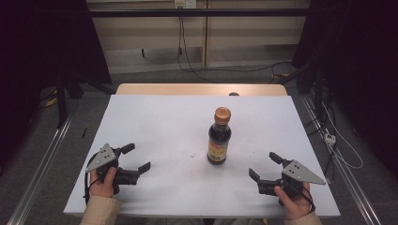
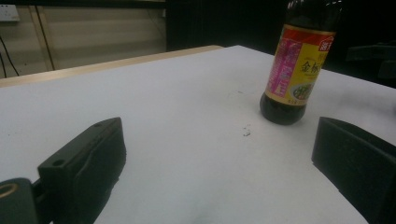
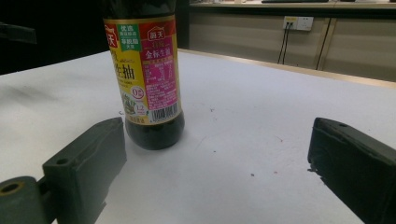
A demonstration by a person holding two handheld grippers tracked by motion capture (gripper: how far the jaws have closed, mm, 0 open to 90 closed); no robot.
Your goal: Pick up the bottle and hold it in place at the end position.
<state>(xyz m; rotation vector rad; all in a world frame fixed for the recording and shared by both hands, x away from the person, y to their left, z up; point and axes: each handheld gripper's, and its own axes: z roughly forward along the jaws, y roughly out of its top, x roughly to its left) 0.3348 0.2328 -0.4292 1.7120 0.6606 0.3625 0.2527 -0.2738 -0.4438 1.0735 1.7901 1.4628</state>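
Right now both grippers rest low on the white table (image 1: 155, 122), each held in one of the person's hands, with a dark sauce bottle (image 1: 219, 138) standing upright on the table between them and a little farther away from the person.

On the person's left, the left gripper (image 1: 139, 157) has its jaws spread wide with nothing between them but bare table. From the left gripper view the bottle (image 2: 299, 70) stands ahead of the jaws and off toward the right-hand jaw, well apart from both, and a few dark specks (image 2: 246, 132) lie on the table just short of it.

Across from it, the right gripper (image 1: 265, 166) is likewise wide open and grips nothing. In the right gripper view the bottle (image 3: 147, 79) stands ahead of the jaws, nearer the left-hand jaw, and its base seems to sit just beyond that jaw's tip; whether they touch is hard to judge from this low angle, though the high view shows a clear gap.

Its orange-brown cap (image 1: 222, 114) is on, and the yellow and pink label (image 3: 144, 70) faces the right gripper's camera. Neither pair of jaws is in contact with the bottle.
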